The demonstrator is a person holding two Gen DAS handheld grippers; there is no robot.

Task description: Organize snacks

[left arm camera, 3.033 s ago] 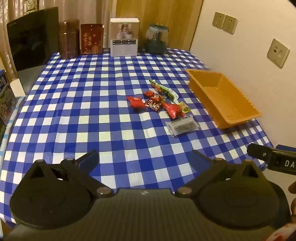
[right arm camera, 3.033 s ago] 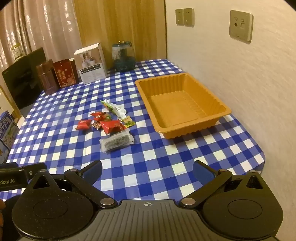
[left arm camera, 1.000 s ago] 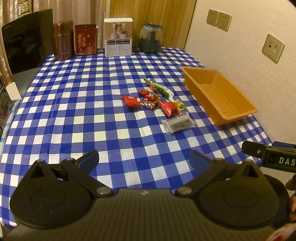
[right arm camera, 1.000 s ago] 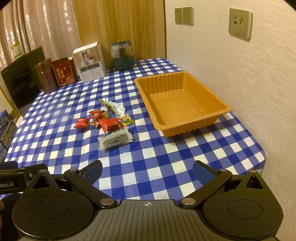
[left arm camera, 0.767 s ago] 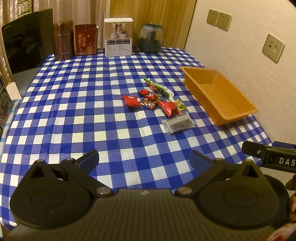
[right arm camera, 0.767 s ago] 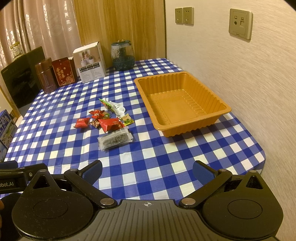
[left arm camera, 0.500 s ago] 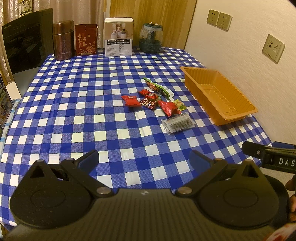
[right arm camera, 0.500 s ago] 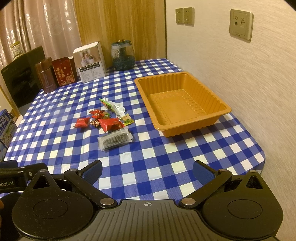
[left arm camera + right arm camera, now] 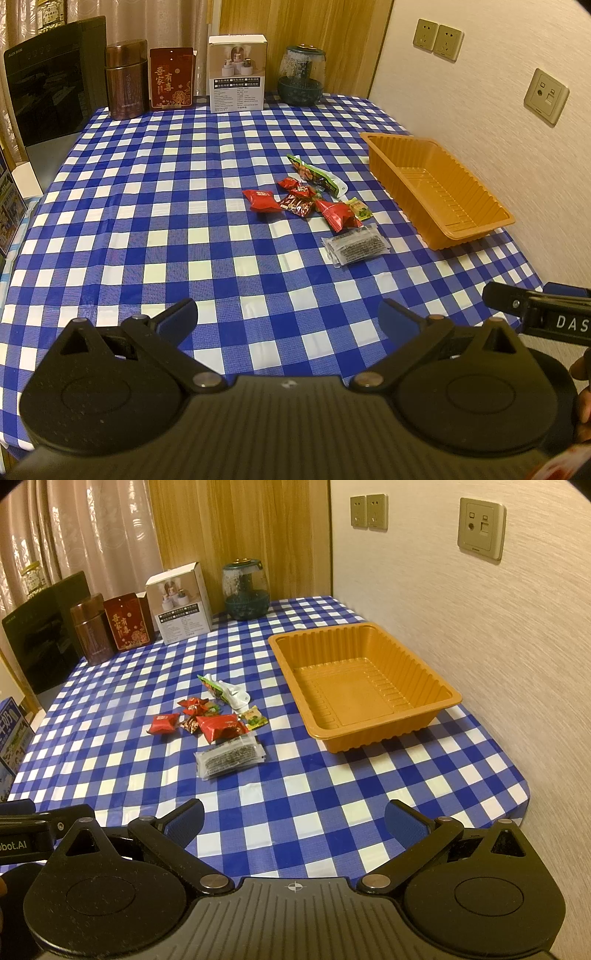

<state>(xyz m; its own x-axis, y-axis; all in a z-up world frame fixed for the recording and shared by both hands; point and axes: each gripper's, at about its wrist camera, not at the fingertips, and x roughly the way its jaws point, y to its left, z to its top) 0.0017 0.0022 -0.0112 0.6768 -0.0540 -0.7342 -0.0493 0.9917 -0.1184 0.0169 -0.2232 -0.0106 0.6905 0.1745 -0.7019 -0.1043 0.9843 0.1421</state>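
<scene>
Blue-and-white checked cloth (image 9: 147,206) covers the whole table in front of you, and both your tools hang over its near edge. On your left side, your left gripper (image 9: 288,321) has its jaws spread wide with nothing between them, only checks showing in the gap. Look up the table from there: along the far edge stand a black panel (image 9: 48,85), a brown tin (image 9: 125,86), a red box (image 9: 171,78), a white carton (image 9: 236,73) and a dark glass jar (image 9: 301,75). Move toward the middle and there's your pile of snacks, all lying loose on the cloth: a small red packet (image 9: 164,723) on the left, a dark red candy (image 9: 192,706) just beside it, a bigger red packet (image 9: 221,729) touching a clear packet with dark filling (image 9: 229,757) nearest you, a green-and-white wrapper (image 9: 225,693) at the far end, and a small green sachet (image 9: 253,720) on the right fringe. Further right, near the pile but apart from it, the orange tray (image 9: 448,698) sits by the wall with none of the snacks in it. Your right gripper (image 9: 293,823) is released too, jaws wide apart, holding nothing.
</scene>
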